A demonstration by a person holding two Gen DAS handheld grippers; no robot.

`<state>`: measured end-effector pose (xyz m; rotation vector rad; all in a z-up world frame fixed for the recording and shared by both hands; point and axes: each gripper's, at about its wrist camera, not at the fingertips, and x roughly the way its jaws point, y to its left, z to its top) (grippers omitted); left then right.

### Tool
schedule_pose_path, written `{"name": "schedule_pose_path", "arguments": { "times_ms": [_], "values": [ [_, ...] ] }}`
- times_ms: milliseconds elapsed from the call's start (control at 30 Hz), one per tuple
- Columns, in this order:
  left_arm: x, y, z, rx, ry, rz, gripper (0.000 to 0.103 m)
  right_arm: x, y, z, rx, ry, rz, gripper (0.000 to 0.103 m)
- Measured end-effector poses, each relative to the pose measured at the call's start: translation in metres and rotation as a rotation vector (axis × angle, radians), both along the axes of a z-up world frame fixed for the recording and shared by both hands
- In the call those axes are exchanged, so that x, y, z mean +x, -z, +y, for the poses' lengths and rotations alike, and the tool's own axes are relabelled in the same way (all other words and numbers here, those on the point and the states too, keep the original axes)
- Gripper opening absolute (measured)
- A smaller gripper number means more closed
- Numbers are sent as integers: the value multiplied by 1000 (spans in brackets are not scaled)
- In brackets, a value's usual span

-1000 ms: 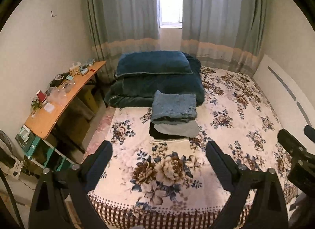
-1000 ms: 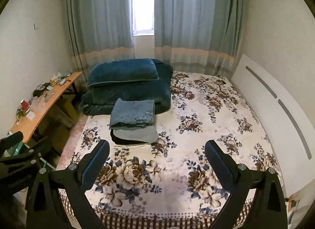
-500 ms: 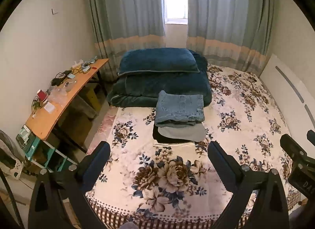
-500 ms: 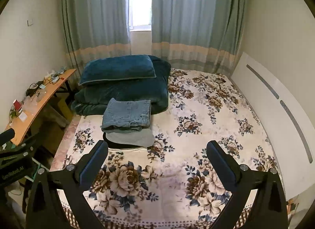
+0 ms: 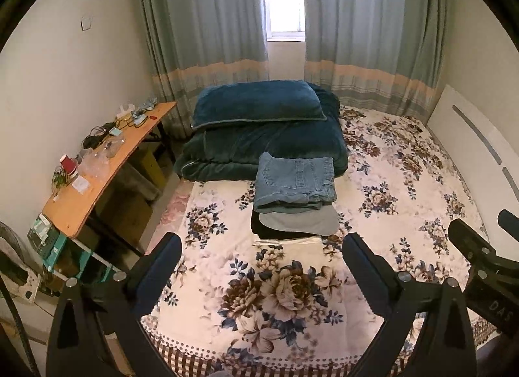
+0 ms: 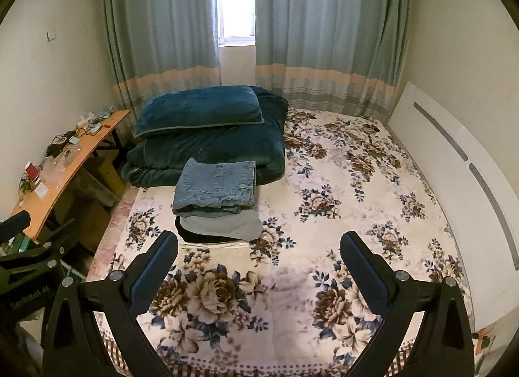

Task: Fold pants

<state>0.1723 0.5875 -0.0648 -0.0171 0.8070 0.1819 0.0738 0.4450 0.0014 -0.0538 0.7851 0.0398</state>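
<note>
Left wrist view: we hold both tools above the near end of the bed (image 5: pixel 405 188), nothing pinched.

Our left hand-held gripper (image 5: pixel 259 257) and right hand-held gripper (image 6: pixel 259 255) both stand spread wide and empty. We see folded blue jeans (image 5: pixel 295 180) topping a stack of folded pants (image 5: pixel 293 221), just in front of the dark teal duvet (image 5: pixel 269 146). At left stands a cluttered tabletop (image 5: pixel 97 176).
</note>
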Motion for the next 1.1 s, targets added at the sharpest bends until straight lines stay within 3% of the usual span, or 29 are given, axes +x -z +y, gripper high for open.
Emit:
{"name": "schedule_pose_path", "arguments": {
  "times_ms": [1100],
  "values": [
    [4,-2,1,-11,-11,-5,101,1,7,-7,16,-8,13,102]
  ]
}}
